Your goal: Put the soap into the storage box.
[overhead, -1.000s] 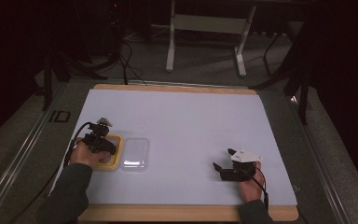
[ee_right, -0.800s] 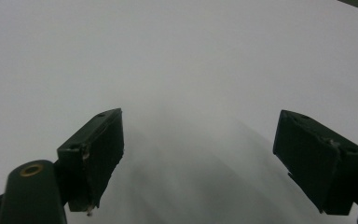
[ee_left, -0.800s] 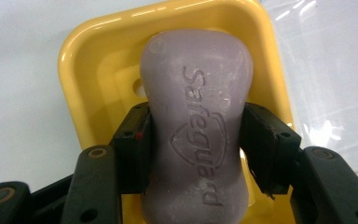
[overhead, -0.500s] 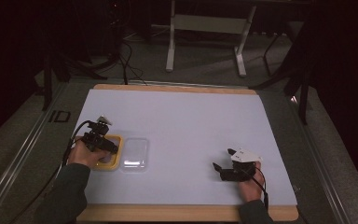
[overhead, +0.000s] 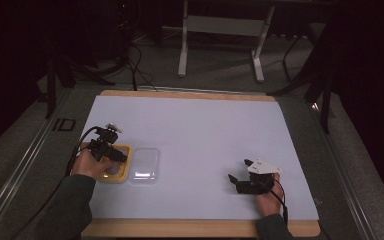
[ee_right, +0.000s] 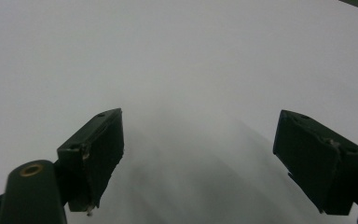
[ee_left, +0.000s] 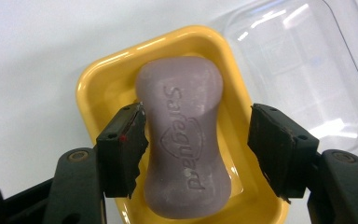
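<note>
A mauve bar of soap (ee_left: 184, 144) with stamped lettering lies in a yellow soap dish (ee_left: 98, 84) at the table's left (overhead: 125, 172). My left gripper (ee_left: 198, 123) hangs over the dish (overhead: 117, 156) with the soap between its jaws. Those jaws have just swung apart from shut and eased in a little. One pad sits at the soap's edge and the other stands clear of it, so they do not press it. My right gripper (overhead: 239, 170) rests open on the white mat near the front right, nothing between its jaws (ee_right: 198, 135).
A clear plastic lid (overhead: 146, 165) lies just right of the dish, also seen in the left gripper view (ee_left: 303, 56). The white mat (overhead: 200, 130) covers a wooden-edged table. Metal stands and cables are on the floor behind.
</note>
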A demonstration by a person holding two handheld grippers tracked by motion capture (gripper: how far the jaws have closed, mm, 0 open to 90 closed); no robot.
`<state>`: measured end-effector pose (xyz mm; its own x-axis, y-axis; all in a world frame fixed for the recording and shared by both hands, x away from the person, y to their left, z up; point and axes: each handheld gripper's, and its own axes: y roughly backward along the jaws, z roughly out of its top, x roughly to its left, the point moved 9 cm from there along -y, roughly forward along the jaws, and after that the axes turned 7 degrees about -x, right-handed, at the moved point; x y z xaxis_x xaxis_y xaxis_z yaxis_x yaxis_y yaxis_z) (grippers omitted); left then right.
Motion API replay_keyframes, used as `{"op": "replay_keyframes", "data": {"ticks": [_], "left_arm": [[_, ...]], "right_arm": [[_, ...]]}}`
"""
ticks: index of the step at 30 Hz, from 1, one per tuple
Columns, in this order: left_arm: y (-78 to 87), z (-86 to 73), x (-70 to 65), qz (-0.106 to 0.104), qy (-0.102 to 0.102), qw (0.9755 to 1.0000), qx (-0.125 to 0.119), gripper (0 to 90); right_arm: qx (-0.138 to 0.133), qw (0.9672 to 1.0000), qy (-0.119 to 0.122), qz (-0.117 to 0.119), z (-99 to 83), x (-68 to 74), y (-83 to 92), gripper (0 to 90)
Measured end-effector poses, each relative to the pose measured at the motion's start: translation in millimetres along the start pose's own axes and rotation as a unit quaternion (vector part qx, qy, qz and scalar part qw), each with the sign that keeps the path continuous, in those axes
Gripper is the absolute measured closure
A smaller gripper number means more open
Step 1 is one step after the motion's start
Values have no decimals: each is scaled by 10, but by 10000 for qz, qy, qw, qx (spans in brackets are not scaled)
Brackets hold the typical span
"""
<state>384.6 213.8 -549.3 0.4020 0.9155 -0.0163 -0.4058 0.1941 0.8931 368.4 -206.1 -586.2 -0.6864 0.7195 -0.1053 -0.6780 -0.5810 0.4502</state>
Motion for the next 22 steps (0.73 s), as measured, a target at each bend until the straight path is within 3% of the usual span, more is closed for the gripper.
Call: {"op": "replay_keyframes", "data": {"ticks": [13, 22], "left_arm": [[92, 121, -169, -92, -473, 9981, -372, 382], [59, 185, -454, -360, -734, 9943, -682, 385]], "right_arm": [[1, 10000, 0, 4, 0, -1, 0, 158], [60, 10000, -14, 6, -7, -2, -12, 158]]}}
